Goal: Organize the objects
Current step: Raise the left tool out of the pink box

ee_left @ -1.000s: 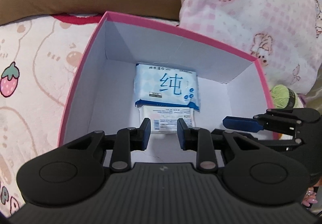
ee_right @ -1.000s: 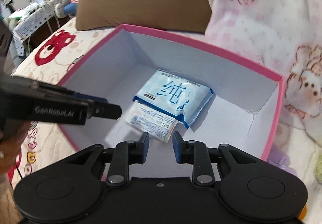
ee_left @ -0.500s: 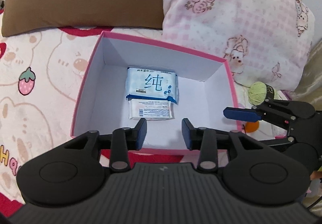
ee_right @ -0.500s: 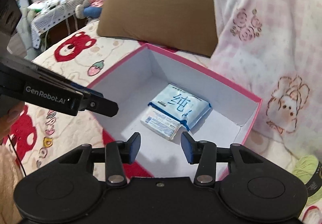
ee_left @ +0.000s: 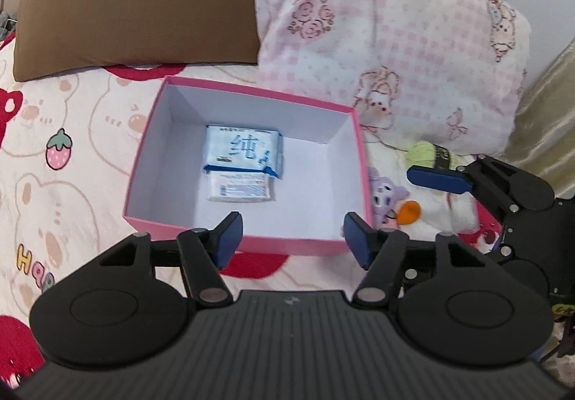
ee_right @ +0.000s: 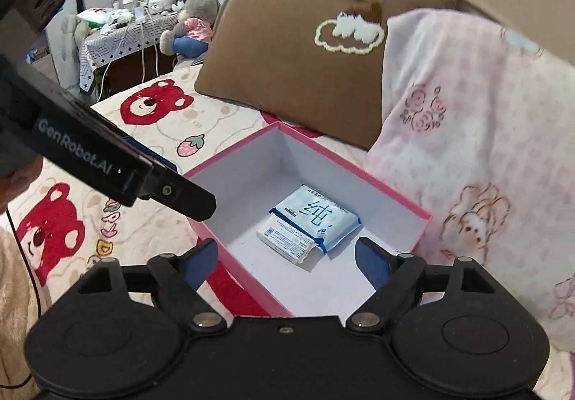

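A pink box (ee_left: 248,245) (ee_right: 422,220) with a white inside sits on the bed. In it lies a blue-and-white tissue pack (ee_left: 242,148) (ee_right: 316,217), overlapping a smaller white pack (ee_left: 239,187) (ee_right: 285,238). My left gripper (ee_left: 291,236) hangs above the box's near edge, its jaws opening with nothing between them. My right gripper (ee_right: 285,261) hovers over the box's near corner, jaws opening wide and empty. In the left wrist view the right gripper's blue finger (ee_left: 436,180) shows beside the box.
A brown pillow (ee_left: 136,1) and a pink patterned pillow (ee_left: 388,51) lie behind the box. Right of the box are a green yarn ball (ee_left: 422,154), a small purple-and-white toy (ee_left: 384,191), an orange item (ee_left: 409,211) and white cloth (ee_left: 452,209). A cluttered table (ee_right: 118,30) stands beyond the bed.
Both grippers have lifted up and back out of the box and their jaws have spread apart. The two packs stay lying in the box.
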`<act>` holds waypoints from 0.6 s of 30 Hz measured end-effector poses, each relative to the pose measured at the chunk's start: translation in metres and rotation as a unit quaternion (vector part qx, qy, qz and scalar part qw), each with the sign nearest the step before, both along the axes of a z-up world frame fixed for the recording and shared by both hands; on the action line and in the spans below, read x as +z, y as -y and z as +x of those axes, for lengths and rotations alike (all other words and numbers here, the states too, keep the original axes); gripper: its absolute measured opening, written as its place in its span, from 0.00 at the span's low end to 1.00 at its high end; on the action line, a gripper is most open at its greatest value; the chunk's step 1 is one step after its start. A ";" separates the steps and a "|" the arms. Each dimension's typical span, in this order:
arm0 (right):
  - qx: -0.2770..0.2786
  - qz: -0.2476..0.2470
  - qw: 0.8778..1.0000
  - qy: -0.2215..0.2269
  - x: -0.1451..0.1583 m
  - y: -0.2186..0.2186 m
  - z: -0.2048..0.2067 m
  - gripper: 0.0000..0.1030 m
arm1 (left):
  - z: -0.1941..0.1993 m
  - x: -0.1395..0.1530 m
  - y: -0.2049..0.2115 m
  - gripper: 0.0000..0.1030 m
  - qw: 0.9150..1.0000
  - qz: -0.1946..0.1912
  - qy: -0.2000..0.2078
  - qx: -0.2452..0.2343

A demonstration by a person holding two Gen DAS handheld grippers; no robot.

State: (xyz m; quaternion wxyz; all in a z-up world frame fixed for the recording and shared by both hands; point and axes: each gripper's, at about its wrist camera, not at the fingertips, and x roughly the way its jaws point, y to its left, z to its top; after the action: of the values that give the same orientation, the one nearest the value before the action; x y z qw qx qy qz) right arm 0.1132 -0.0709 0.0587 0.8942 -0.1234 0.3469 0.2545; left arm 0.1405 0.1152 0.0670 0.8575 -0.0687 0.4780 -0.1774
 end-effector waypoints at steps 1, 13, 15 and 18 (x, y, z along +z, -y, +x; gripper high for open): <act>0.002 0.000 1.000 0.002 0.003 0.003 -0.004 0.84 | -0.003 0.002 0.003 0.62 1.000 0.000 -0.002 -0.002; 0.009 0.007 1.000 -0.007 0.022 0.050 -0.054 0.84 | -0.045 0.021 0.044 0.76 0.999 0.026 0.011 -0.029; 0.008 0.009 1.000 -0.015 0.025 0.061 -0.059 0.84 | -0.051 0.022 0.052 0.76 0.999 0.028 0.011 -0.036; -0.001 0.010 0.999 -0.033 0.028 0.080 -0.064 0.84 | -0.058 0.022 0.064 0.77 0.998 0.032 0.013 -0.048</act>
State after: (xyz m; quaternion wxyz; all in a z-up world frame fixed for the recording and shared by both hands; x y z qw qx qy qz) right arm 0.0494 -0.1507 0.0871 0.8837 -0.1056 0.3739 0.2611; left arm 0.0825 0.0510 0.0893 0.8557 -0.0161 0.4752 -0.2043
